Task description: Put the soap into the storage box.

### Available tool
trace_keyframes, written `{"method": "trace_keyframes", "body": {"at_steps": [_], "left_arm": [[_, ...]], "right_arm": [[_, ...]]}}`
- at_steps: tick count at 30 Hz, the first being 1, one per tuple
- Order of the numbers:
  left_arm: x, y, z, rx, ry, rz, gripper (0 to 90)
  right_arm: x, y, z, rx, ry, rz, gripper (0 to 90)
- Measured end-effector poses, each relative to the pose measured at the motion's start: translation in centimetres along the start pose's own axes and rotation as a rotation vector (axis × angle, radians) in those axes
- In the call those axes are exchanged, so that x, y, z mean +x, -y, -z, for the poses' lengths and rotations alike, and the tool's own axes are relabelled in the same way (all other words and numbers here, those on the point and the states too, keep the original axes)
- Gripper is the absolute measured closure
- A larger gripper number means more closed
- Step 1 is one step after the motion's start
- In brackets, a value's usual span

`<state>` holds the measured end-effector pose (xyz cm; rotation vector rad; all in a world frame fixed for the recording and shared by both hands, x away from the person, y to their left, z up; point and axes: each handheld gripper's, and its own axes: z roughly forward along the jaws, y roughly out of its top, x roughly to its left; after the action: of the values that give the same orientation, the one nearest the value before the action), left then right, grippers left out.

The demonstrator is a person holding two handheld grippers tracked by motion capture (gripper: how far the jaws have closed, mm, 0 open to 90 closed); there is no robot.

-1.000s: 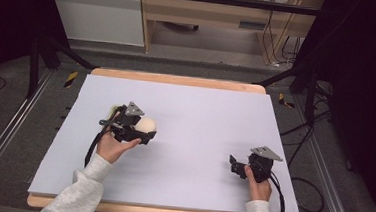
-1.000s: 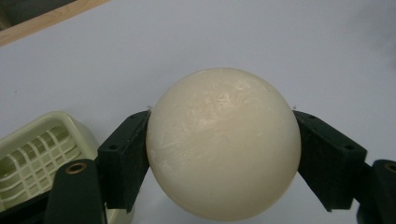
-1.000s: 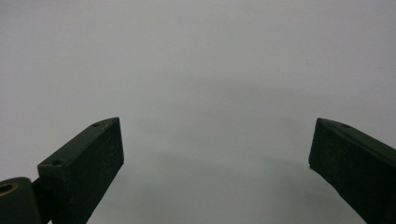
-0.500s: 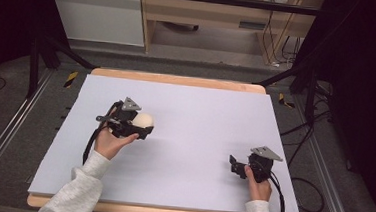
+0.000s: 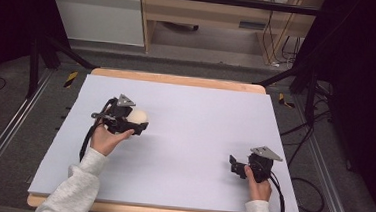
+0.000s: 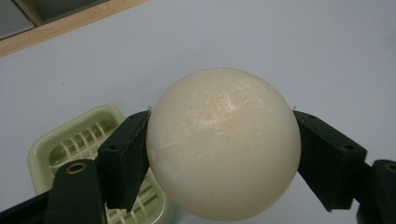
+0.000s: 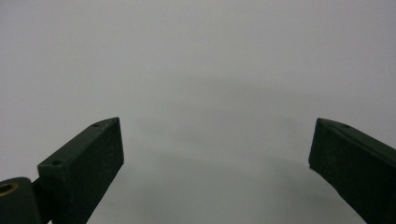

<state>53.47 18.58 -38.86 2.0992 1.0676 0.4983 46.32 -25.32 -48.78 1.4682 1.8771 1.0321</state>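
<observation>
The left gripper (image 5: 133, 124) holds a cream ball (image 6: 223, 142) between its two jaws, which press on both sides of it. In the left gripper view, a pale green soap dish (image 6: 70, 144) lies on the white table (image 5: 200, 117) just below and behind the ball. The right gripper (image 7: 215, 163) rests near the table's right front corner, its jaws wide apart with nothing between them.

A wooden-edged table (image 5: 178, 79) carries a pale lilac board (image 5: 200, 122) covering nearly its whole top, a strip of wood showing along the far side. Resting directly on that board, a pale green slatted soap dish (image 6: 77, 144), empty and flat.
</observation>
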Motion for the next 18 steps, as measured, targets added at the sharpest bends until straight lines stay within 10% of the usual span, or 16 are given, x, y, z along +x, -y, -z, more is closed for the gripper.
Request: {"method": "trace_keyframes", "body": {"at_steps": [18], "left_arm": [[2.8,0.6,-0.5,0.025,-0.059,0.063,24.0]], "right_arm": [[0.0,0.0,0.0,0.0,-0.001,0.0,3.6]]}}
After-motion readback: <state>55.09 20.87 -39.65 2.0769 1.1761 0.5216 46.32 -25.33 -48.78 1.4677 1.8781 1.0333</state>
